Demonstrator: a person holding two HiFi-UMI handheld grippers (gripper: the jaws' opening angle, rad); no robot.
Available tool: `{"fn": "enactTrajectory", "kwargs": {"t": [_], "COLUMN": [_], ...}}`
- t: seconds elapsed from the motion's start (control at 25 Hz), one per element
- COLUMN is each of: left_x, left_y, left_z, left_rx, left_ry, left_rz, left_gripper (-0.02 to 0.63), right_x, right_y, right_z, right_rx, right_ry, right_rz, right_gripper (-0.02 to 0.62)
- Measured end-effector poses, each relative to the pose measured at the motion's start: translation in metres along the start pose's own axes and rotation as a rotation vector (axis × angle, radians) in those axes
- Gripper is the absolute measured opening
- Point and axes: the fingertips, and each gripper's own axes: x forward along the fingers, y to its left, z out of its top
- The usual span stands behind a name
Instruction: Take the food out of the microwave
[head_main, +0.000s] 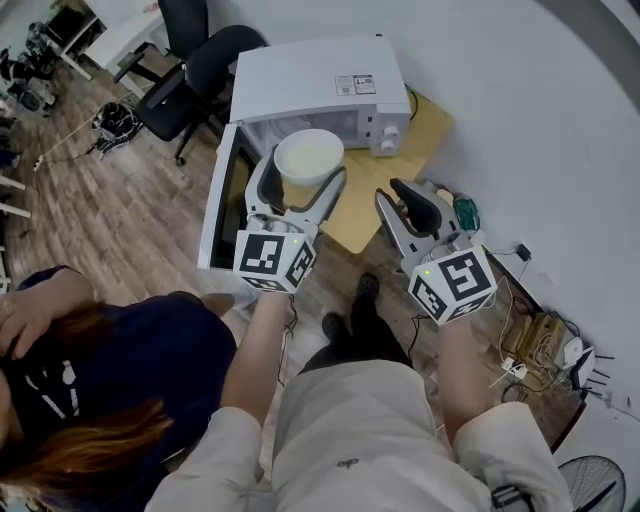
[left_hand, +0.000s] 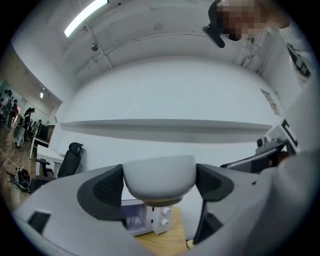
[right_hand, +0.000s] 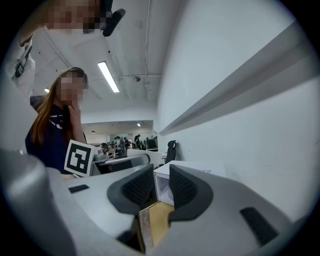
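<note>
Between left fingers (left_hand: 107, 187), 1 bowl (left_hand: 159, 172)

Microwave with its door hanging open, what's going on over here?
A person holds a tool in each hand. The left tool grips a white bowl by its sides, out in front of the microwave, whose door stands open. The right tool is beside it with nothing between its jaws, which stand slightly apart.
</note>
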Motion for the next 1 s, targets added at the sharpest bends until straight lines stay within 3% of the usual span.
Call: {"fn": "enactTrajectory", "kwargs": {"t": [1.0], "left_x": [-0.060], "left_y": [-0.030], "left_z": [0.061], "left_rx": [0.041], "left_ry": [-0.057], "left_rz": [-0.003], "left_gripper": [0.456], "right_x": [-0.020], "right_y": [0.037], "right_z": [0.036], "right_rx": [-0.061], "right_ry": [-0.031], "right_rz": [0.045], "right_gripper": [0.023]}}
